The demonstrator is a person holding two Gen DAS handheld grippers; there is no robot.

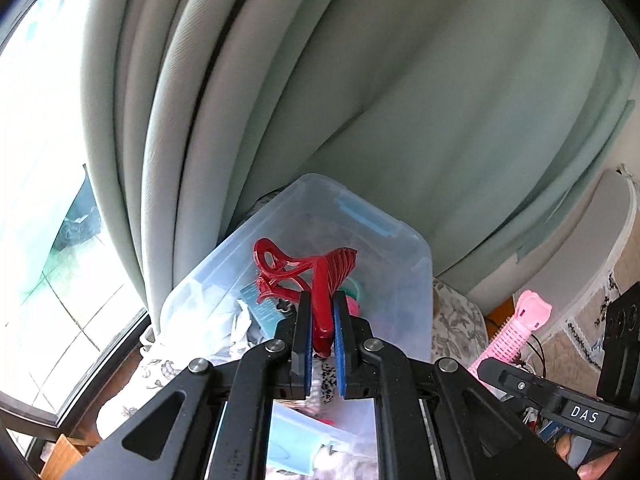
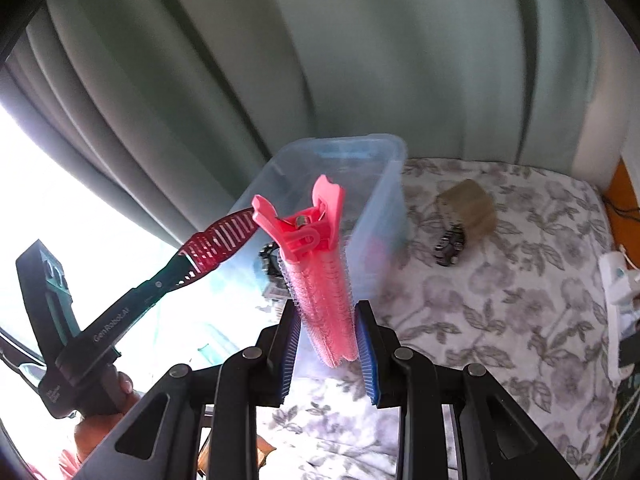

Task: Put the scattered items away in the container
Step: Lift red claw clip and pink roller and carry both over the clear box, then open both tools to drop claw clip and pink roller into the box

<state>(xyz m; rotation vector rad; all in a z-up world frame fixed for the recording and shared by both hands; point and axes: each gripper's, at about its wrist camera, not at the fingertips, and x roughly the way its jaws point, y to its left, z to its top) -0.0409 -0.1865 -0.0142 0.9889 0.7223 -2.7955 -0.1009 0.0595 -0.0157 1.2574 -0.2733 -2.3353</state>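
We see a bed under a grey floral sheet (image 2: 500,312) filling the right and lower frame. On it, at centre, stands a clear plastic container (image 2: 384,208). Right of it lie a tan block (image 2: 470,206) and, touching its lower edge, a small dark patterned item (image 2: 450,246). White cloth (image 1: 188,320) lies beside the container's left wall.

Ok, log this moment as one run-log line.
left gripper: shut on red claw clip | right gripper: shut on pink roller clip | both near clear bin | neither item released
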